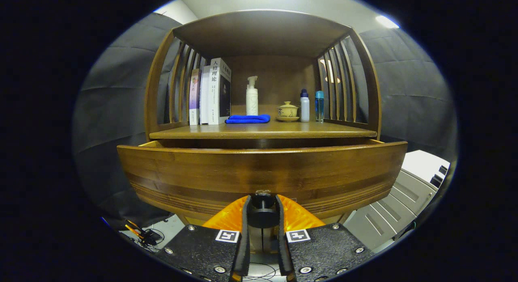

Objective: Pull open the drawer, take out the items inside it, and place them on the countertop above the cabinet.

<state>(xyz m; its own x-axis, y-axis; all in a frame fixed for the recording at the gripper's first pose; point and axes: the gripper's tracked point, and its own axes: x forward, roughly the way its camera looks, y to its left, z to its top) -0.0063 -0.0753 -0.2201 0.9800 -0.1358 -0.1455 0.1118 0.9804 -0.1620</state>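
A wooden cabinet stands in front of me. Its drawer (259,172) is pulled out a little from under the countertop (263,131), leaving a dark gap along its top edge. The inside of the drawer is hidden behind its front panel. A dark round knob (262,211) sits low on the drawer front. My gripper (262,213) is shut on that knob, one finger pressing on each side of it.
On the countertop stand several books (210,94) at the left, a folded blue cloth (248,119), a white pump bottle (251,96), a small lidded teacup (287,111) and two small bottles (311,106). A grey unit (404,197) stands to the right; cables (141,233) lie on the floor.
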